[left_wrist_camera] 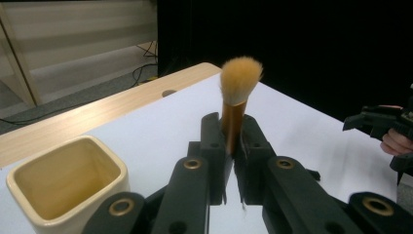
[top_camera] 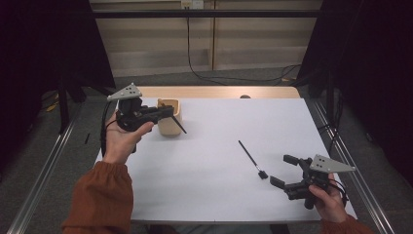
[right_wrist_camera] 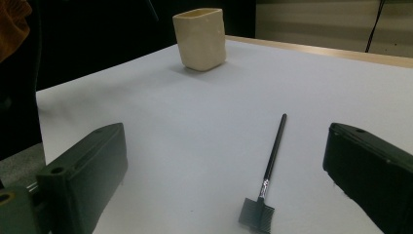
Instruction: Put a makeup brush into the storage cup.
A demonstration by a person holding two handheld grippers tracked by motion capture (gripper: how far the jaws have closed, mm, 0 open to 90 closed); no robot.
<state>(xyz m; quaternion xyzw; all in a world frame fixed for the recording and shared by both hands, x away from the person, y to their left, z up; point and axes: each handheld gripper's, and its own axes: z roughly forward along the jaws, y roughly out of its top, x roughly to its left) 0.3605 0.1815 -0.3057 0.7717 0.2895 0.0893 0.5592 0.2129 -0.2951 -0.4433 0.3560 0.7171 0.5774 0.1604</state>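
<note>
Left gripper (top_camera: 168, 113) raised beside the cream square ceramic cup (top_camera: 170, 117), fingers pinching a fluffy tan-bristled makeup brush (left_wrist_camera: 237, 95) by its copper ferrule. Right gripper (top_camera: 285, 169) low over the white counter (top_camera: 219, 161), fingers spread, thin black flat-headed brush (top_camera: 252, 159) lying just ahead.

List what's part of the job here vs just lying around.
In play:
- fluffy brush, clamped in the left claw
- cream cup, beside that claw
- thin flat brush lying on the table, in front of the open right claw

Lying about:
- floor cables
</note>
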